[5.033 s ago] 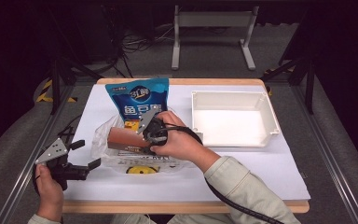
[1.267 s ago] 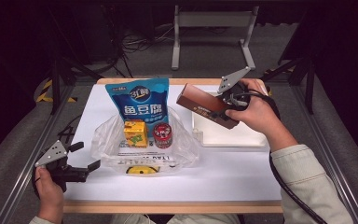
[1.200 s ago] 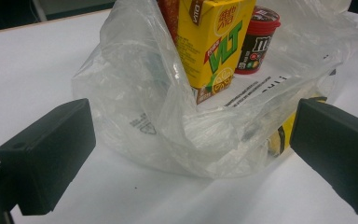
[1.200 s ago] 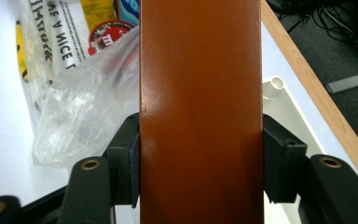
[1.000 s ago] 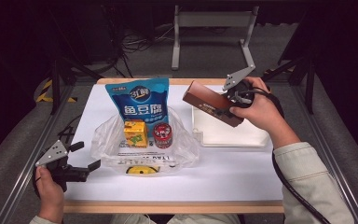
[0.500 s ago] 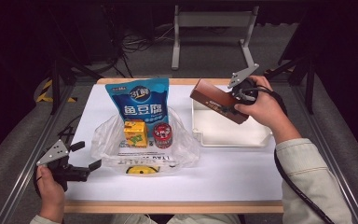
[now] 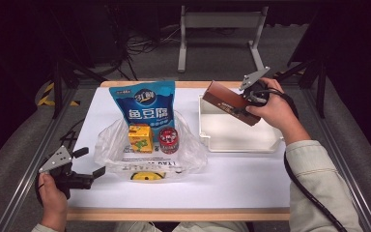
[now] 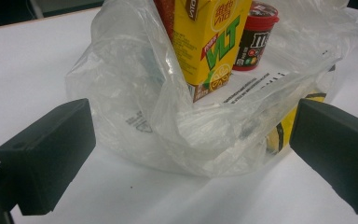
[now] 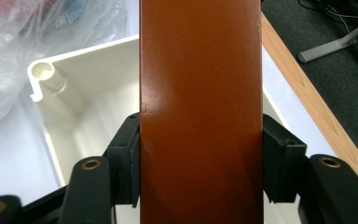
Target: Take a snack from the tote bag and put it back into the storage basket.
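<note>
High view: right gripper [image 7: 245,102] clamped on brown box [image 7: 230,102], held above far edge of white tray [image 7: 239,142]; left gripper [image 7: 88,162] spread wide near plastic bag [image 7: 188,154].
Left gripper view: 2 jaws parted before bag, yellow VLT carton [image 8: 212,42] inside.
Right gripper view: pads pressing box sides over tray.

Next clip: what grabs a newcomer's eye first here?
The brown box, clamped in the right gripper, hangs over the white tray at the table's right. Mid-table, a clear plastic bag holds a yellow drink carton and a red-lidded cup.
</note>
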The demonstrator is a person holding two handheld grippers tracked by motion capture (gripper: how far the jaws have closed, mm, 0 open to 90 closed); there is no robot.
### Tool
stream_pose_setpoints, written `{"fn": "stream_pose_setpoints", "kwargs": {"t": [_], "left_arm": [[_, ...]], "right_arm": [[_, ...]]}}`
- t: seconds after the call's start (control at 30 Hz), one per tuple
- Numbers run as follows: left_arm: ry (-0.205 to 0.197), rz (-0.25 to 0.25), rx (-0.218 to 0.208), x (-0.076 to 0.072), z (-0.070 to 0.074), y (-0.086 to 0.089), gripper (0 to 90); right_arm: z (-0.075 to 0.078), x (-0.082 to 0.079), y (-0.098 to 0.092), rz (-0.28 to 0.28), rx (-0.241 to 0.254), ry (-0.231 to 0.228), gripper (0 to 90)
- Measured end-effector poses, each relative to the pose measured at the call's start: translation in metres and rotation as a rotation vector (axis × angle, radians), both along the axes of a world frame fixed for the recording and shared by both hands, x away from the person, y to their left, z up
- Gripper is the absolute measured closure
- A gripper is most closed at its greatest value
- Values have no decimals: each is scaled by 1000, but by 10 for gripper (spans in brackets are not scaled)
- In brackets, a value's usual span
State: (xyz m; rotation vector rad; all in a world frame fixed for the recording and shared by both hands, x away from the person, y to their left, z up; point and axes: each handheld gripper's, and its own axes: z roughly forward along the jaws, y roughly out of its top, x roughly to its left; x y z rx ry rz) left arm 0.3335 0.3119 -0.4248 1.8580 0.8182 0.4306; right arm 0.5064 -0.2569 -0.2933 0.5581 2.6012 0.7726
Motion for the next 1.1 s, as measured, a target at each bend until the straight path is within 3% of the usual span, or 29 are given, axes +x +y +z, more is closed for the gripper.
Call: {"fn": "stream_pose_setpoints", "kwargs": {"t": [1.1], "left_arm": [[12, 48, 17, -21, -2, 10, 6]], "right_arm": [[-50, 31, -11, 17, -29, 50, 423]]}}
